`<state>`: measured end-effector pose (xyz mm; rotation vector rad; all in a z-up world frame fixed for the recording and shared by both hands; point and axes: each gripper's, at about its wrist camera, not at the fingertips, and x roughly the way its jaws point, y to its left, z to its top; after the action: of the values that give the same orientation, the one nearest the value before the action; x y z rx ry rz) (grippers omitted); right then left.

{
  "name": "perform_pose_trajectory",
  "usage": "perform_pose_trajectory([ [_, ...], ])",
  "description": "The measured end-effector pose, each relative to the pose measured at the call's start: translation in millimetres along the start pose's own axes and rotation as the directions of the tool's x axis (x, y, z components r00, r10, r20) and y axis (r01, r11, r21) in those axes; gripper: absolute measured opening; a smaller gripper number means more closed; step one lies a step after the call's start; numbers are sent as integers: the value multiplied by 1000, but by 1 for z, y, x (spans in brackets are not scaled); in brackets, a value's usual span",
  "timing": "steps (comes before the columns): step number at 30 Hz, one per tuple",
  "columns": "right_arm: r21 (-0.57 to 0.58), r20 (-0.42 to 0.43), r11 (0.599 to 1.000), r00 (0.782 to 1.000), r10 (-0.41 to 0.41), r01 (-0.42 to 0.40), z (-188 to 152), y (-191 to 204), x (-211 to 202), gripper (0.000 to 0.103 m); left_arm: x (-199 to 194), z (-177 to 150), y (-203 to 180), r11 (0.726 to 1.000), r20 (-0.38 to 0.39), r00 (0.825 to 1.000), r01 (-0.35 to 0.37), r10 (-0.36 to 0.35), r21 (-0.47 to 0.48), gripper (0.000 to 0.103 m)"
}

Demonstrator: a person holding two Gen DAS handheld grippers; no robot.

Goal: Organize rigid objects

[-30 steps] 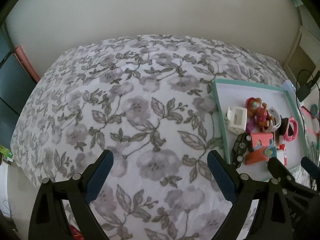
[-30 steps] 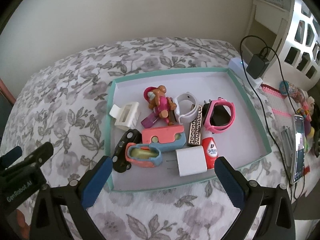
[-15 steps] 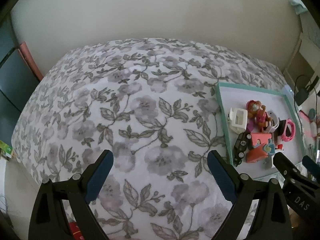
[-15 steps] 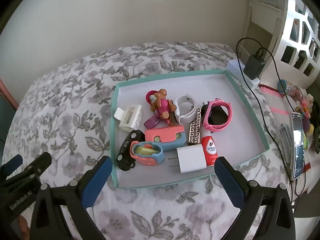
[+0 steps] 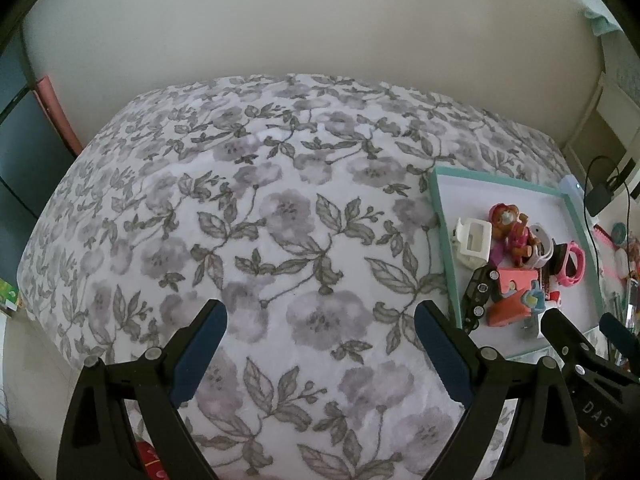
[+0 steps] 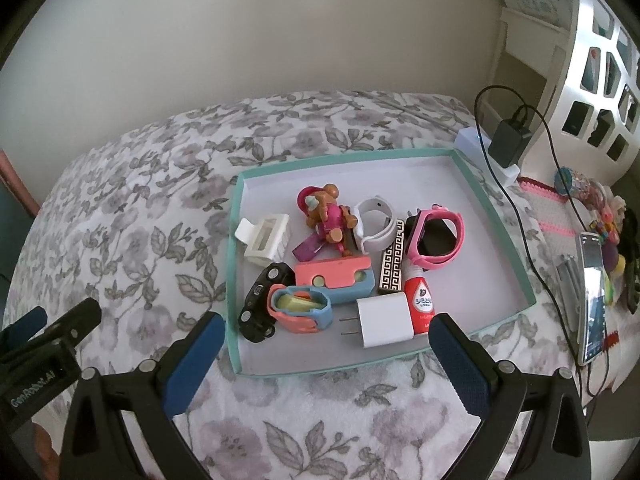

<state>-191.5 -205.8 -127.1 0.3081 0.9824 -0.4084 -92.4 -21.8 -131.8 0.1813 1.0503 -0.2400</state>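
Both grippers, left gripper (image 5: 320,344) and right gripper (image 6: 326,354), stand apart and empty. Lower the right one squarely over the white square plug charger (image 6: 384,322) in the teal-rimmed cardboard tray (image 6: 508,236); avoid neighbours.

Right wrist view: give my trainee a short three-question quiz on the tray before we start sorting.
1. True or false: the white charger lies inside the tray.
2. Which touches the charger's right side: A) red bottle B) white clip C) black car?
3. Fill in: both grippers, left and right, are ____.

Key: 1 true; 2 A; 3 open, holding nothing.
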Motion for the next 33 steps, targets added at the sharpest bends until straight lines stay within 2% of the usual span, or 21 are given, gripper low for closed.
perform_pose_trajectory([
  [15, -4, -7, 1000, 1000, 3, -3, 1, -2, 3, 103, 4, -1, -3, 1000, -5, 1000, -13, 13, -4, 95],
  [33, -7, -17, 1000, 1000, 3, -3, 1, -3, 6, 103, 7, -1, -2, 1000, -27, 1000, 16, -16, -15, 95],
])
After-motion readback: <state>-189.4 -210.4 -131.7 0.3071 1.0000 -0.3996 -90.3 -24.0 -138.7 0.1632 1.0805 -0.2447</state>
